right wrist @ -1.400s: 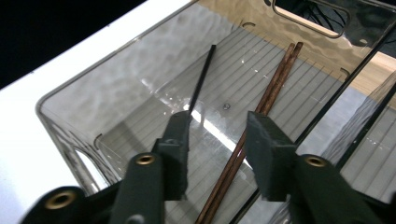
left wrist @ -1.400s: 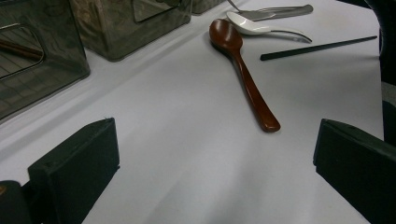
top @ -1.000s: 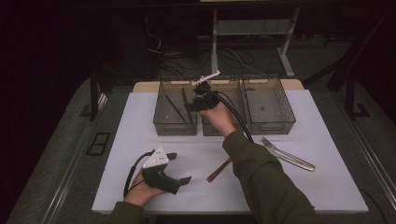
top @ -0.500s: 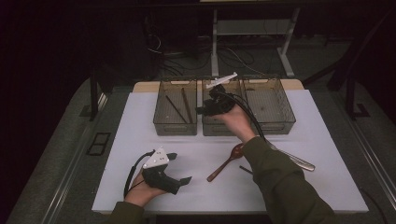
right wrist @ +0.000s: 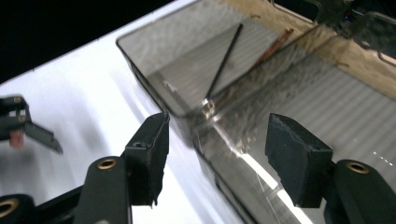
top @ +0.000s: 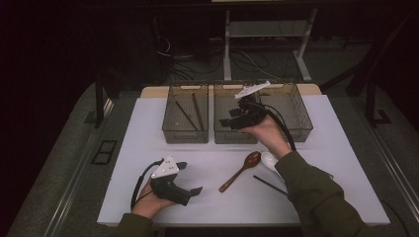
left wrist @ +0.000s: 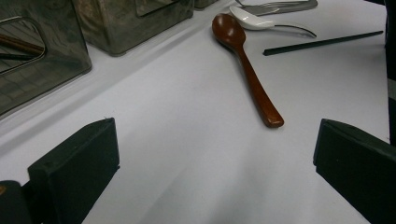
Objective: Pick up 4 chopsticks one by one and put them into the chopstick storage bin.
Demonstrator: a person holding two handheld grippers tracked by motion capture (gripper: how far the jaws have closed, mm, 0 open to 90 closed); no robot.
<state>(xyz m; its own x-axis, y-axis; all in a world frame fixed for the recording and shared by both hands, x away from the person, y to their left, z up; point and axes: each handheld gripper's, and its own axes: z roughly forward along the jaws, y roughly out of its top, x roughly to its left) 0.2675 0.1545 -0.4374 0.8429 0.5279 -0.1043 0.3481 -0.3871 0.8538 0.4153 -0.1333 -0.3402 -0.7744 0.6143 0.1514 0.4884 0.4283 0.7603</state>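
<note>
Your right hand-held gripper (top: pixel 232 118), jaws just spreading and empty, hovers over the middle bin (top: pixel 225 133); wooden spoon (top: pixel 240 170) lies nearer on the desk (top: pixel 321 168), black chopstick (top: pixel 269 185) beside.

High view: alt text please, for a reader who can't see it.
The right gripper hangs open over the middle bin of three. The left gripper rests open on the white table, near a brown wooden spoon.

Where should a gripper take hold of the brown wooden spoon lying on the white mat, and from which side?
Probably the slim handle of the brown wooden spoon, mid-length, from straight above, jaws across it. It lies flat with bare mat beside the handle, while its bowl sits close against the white spoon.
</note>
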